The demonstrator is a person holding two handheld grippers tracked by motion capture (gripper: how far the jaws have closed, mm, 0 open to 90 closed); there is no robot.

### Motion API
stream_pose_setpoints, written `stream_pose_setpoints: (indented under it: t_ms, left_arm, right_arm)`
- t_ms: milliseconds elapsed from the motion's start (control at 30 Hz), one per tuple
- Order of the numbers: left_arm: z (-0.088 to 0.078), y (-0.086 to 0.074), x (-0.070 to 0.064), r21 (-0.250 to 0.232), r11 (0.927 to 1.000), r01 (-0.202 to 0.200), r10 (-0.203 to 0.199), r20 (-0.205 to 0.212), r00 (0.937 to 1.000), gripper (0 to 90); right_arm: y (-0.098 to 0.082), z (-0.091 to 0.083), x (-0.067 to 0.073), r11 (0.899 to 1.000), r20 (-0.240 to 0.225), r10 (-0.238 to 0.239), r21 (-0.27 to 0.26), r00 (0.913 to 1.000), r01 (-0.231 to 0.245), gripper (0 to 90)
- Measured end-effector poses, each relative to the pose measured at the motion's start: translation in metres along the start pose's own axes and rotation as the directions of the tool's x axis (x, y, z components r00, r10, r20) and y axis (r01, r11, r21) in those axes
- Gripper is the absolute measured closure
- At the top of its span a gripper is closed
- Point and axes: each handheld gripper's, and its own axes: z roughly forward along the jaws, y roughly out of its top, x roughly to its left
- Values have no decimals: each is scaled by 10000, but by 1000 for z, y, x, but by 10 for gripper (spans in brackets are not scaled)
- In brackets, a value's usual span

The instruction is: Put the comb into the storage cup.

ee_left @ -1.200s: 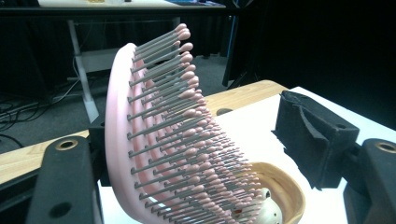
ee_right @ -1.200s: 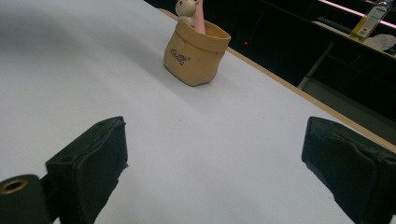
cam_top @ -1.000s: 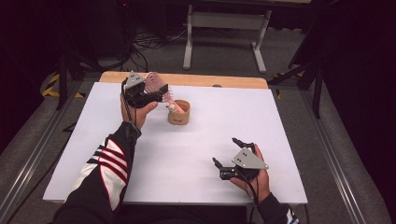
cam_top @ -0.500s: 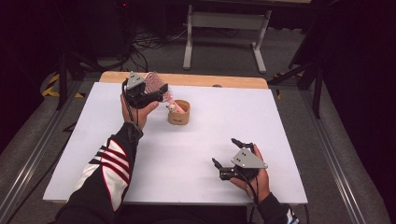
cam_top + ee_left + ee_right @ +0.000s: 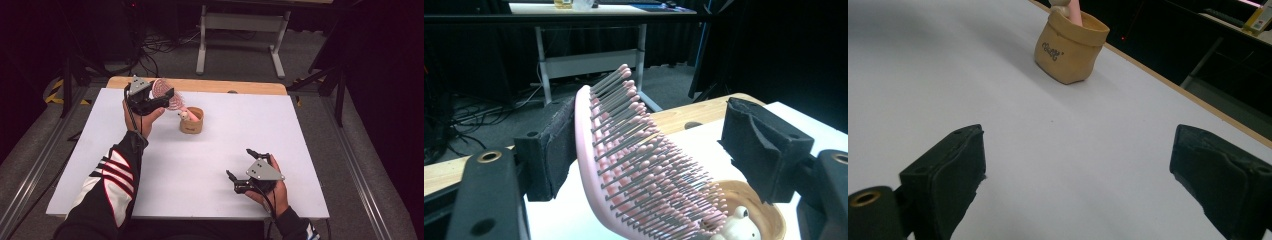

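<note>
the pink hairbrush [image 5: 644, 165] stands handle-down in a small tan pot [image 5: 192, 120] near the far middle of the white tabletop [image 5: 210, 165], its bristled head leaning out toward the left gripper [image 5: 150, 100]. in the left gripper view the head sits between the two fingers [image 5: 546, 150]: the brush's smooth back lies against or just beside one pad, while the other pad stands clear of the bristle tips, so the fingers are spread around it and not pinching. the right gripper [image 5: 245, 172] rests low over the near right part of the tabletop, well apart from the pot, with its fingers [image 5: 948, 170] spread wide and nothing between them.

the brush looks like light, stiff plastic, and its glossy back is likely slippery. the bristles would probably bend under pressure, so squeezing across them gives a springy, uncertain hold. a firmer hold would be on the rim of the head or on the neck just above the pot. the pot looks light too and could tip if the brush is dragged sideways. a small pale figure [image 5: 739, 227] sits in the pot beside the handle.
</note>
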Motion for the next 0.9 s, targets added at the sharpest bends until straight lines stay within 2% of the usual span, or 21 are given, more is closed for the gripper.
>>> stream_pose_setpoints:
  t_ms: [100,233,500,633,900]
  left_arm:
    - [0,0,0,67,10000,-51,50,156,9999,228]
    - [0,1,-2,414,9979,-489,480,224,9986,169]
    - [-6,4,-2,229,9967,-778,766,483,9959,109]
    - [-7,4,-4,421,9924,-1158,1139,448,9925,85]
    - [-11,5,-4,401,9909,-1281,1258,557,9905,72]
  right_arm:
    - [0,0,0,10000,-5,-12,-2,10000,12,83]
    - [0,1,0,10000,32,-29,25,10000,29,83]
    - [0,1,1,10000,74,-47,-4,10000,47,83]
    - [0,0,0,10000,85,-17,-36,10000,17,83]
    - [1,0,1,10000,143,-26,-62,9999,27,83]
